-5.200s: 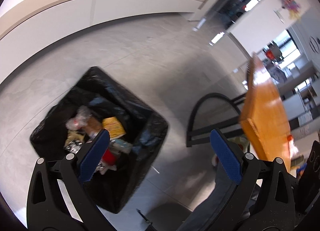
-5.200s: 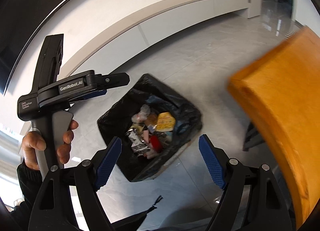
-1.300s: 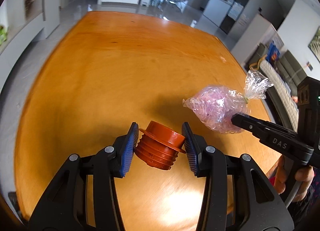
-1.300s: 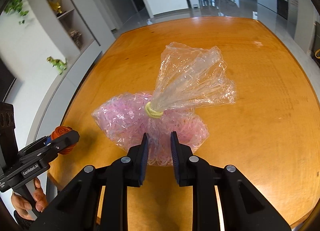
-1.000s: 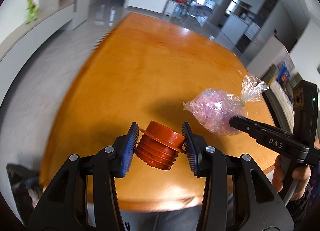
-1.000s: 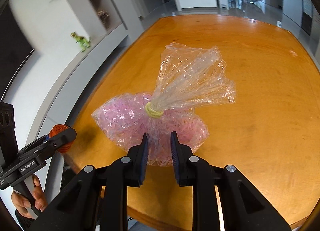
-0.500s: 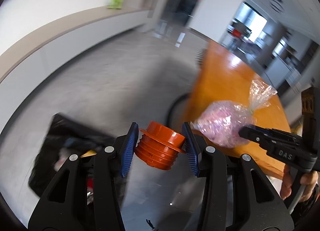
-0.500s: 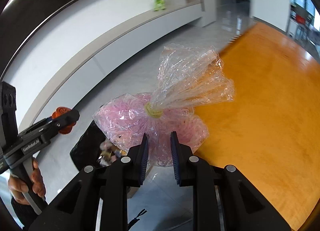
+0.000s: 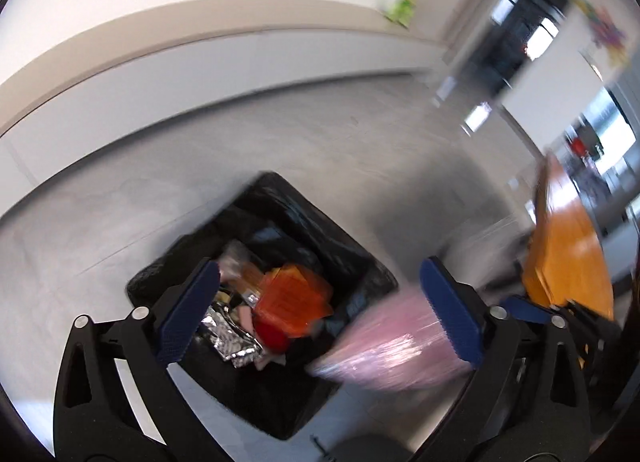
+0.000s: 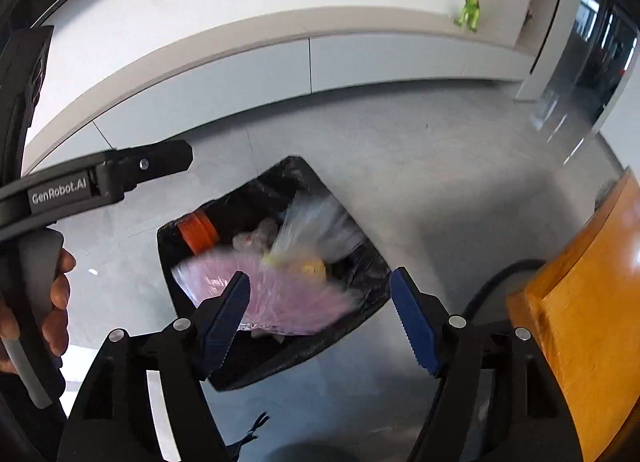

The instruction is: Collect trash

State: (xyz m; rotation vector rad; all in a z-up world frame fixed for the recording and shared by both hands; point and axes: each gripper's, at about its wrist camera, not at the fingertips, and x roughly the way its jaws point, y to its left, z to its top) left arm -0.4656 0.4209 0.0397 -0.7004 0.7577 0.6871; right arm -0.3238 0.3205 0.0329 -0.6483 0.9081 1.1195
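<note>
Both grippers, left [image 9: 320, 314] and right [image 10: 320, 312], gape wide and hold nothing above the black-lined trash bin [image 10: 362, 262] on grey tile. The crinkly pink plastic bag [image 10: 276, 294], blurred, and ribbed orange cap [image 10: 198, 236] sit within its rim, beside the wooden table [image 10: 580, 322].

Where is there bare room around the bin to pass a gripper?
Bare grey floor lies between the trash bin and the cabinet base. Crowded: the bin's mouth, with the pink bag and orange cap dropping in, and the table side.
</note>
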